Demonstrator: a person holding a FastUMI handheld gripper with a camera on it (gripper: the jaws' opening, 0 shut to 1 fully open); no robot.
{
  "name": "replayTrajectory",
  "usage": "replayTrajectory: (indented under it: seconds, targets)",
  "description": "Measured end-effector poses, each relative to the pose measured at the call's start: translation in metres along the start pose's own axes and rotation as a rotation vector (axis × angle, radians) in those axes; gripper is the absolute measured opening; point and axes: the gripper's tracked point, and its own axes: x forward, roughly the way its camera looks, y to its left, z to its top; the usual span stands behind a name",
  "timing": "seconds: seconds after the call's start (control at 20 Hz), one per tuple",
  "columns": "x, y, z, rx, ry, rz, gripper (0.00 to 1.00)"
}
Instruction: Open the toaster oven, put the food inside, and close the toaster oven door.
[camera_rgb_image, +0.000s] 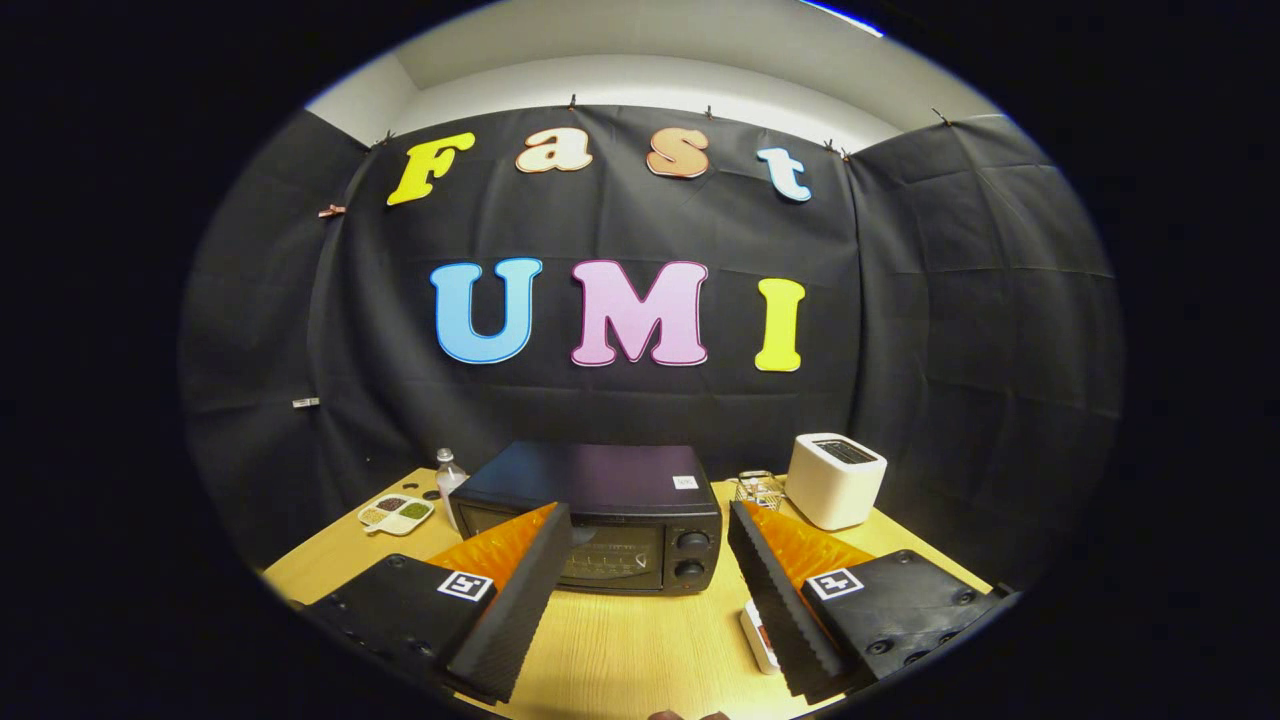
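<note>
The oven (600, 525) sat closed on the table (620, 640), squarely ahead of your gripper (647, 522), its dark top facing up and its glass door toward you, with two knobs (690, 555) stacked at the door's right side. Your gripper was released: the two fingers stood wide apart with nothing between them but bare tabletop, and the oven showed in the gap just beyond their tips, untouched. The left finger (515, 590) overlapped the oven's left front corner in the view, and the right finger (775, 590) stood just off its right side. Beside the right finger, on the table, lay a small white packet (757, 635) with a red mark; you could not tell what it held. Behind the oven's right corner stood a small wire basket (760, 490), and further right a white toaster (835, 480). To the oven's left stood a clear bottle (450, 480) with a white cap, touching or just beside the oven, and left of that a white divided tray (397, 513) with dark and green fillings in its compartments.
</note>
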Motion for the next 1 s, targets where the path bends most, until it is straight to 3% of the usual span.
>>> replayTrajectory:
  seconds: [0.5,1.0]
  targets:
    - [0.055,0.034,-0.010,0.013,0.039,-0.012,0.98]
    - [0.127,0.089,-0.071,0.016,0.170,0.018,0.98]
